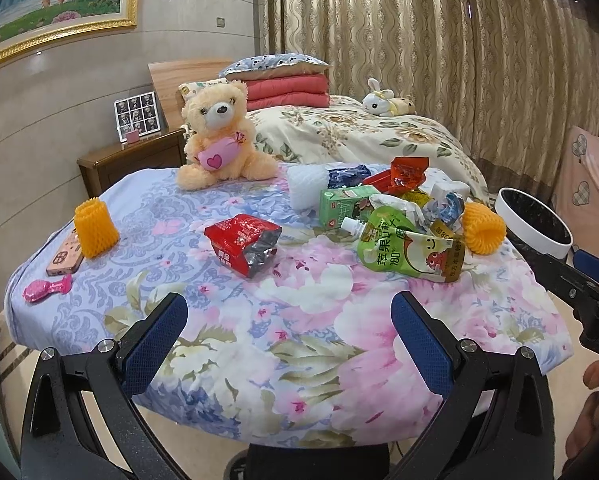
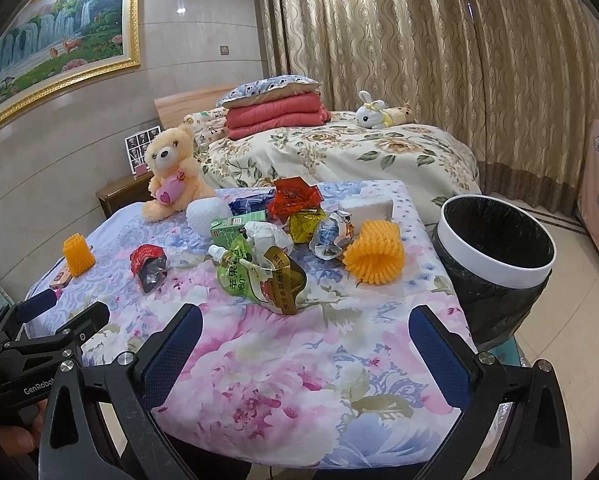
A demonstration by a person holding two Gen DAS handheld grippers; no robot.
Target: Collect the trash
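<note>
Left wrist view: the left hand-held gripper sits at the bottom of the frame, its blue pads spread wide with nothing between them, over the flowered cloth of the counter. Straight ahead, just above centre-left, lies a red snack bag, its long axis running from upper left to lower right, torn silver mouth toward the lower right. It is the piece of trash nearest this gripper. To the right of centre is a heap of wrappers, with a green juice pouch at its front and an orange foam net at its right edge. A second orange net stands upright at the left. The bin shows at the right edge, off the counter's right side.

Right wrist view: the right hand-held gripper is likewise wide open and empty at the bottom of the frame. The green juice pouch lies directly ahead at centre, spout pointing to the upper left; the orange foam net lies on its side just right of it. The bin, lined in black, stands at the right, close beside the counter. By my reading, the right hand is better placed for the heap and the bin, the left for the red bag.
</note>
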